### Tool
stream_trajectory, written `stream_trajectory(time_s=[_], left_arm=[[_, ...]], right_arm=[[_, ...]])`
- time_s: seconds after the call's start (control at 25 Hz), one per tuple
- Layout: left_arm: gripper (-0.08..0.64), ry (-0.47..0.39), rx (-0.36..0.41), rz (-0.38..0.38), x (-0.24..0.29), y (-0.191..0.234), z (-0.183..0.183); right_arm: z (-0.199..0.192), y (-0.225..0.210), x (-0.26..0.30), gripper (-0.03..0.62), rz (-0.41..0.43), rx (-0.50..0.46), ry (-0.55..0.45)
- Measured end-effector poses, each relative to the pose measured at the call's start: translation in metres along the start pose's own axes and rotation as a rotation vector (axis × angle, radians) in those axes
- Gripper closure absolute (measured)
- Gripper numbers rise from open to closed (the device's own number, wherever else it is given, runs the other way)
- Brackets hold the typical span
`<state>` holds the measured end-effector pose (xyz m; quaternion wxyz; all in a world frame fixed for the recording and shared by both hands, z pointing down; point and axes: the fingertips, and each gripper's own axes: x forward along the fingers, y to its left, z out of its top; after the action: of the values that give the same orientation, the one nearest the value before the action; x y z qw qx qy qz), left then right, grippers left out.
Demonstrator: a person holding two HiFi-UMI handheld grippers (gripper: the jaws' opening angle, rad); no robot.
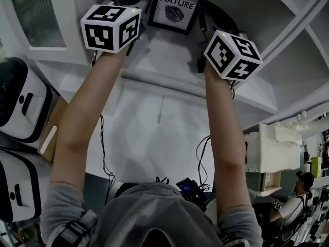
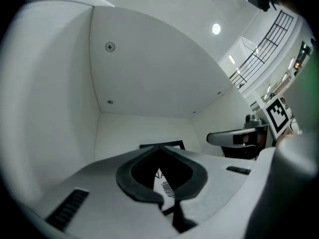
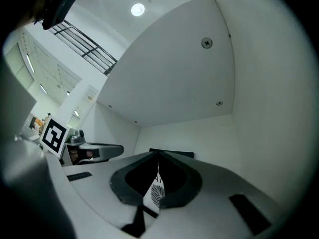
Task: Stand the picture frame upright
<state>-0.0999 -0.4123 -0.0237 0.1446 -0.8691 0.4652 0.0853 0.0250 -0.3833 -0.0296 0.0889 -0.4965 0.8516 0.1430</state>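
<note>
A white-walled alcove (image 2: pixel 149 73) with screw heads in its back panel fills both gripper views. In the head view it sits at the far end of a white tabletop (image 1: pixel 154 133), and thin black cables (image 1: pixel 103 153) trail over the tabletop's near edge. White cases with black panels (image 1: pixel 20 102) stand at the left. At the near right a seated person (image 1: pixel 300 197) is partly in view.

The picture frame (image 1: pixel 177 4) is at the far end of the scene, inside the alcove and between the two hand-held grippers. It has a black border and a white print with lettering and a leaf. It is tilted, with its face turned toward the head camera. Whether its lower edge touches the alcove floor cannot be told.

The left hand-held gripper (image 1: pixel 145 9) is pressed together on the frame's left side. In its own view the tips meet (image 2: pixel 160 151) and the leaf print (image 2: pixel 167 187) shows through the gap between the pads.

The right hand-held gripper (image 1: pixel 204 22) pinches the frame's right side in the same way (image 3: pixel 158 156), with the print (image 3: pixel 156 193) caught between its pads. Both bare forearms reach straight toward the far end, and each gripper's marker cube sits above its wrist.
</note>
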Motion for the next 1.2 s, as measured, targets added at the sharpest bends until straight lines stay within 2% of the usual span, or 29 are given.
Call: stream_trajectory(time_s=[0.2,0.36,0.48,0.64,0.8,0.92,1.2], left_arm=[[0.554,-0.044,-0.042,-0.051,-0.027,-0.023,0.018],[0.554,-0.093,-0.130,-0.115,-0.055,-0.039,0.038],[0.554,-0.117,-0.116,-0.131,-0.075,-0.054,0.050],[0.554,-0.106,-0.096,-0.146,-0.096,-0.074,0.049],[0.554,-0.101,-0.160,-0.177,-0.122,-0.088,0.041],[0.554,-0.104,-0.169,-0.161,-0.140,-0.095,0.033],[0.554,-0.081,-0.133,-0.099,-0.180,-0.111,0.010]], right_arm=[[0.018,0.020,-0.029,0.565,0.054,0.012,-0.042],[0.030,0.038,-0.053,0.565,0.090,0.018,-0.071],[0.039,0.047,-0.072,0.565,0.107,0.014,-0.092],[0.050,0.056,-0.102,0.565,0.122,-0.027,-0.112],[0.056,0.061,-0.137,0.565,0.135,-0.056,-0.125],[0.050,0.056,-0.164,0.565,0.127,-0.040,-0.120],[0.041,0.043,-0.227,0.565,0.105,0.013,-0.106]])
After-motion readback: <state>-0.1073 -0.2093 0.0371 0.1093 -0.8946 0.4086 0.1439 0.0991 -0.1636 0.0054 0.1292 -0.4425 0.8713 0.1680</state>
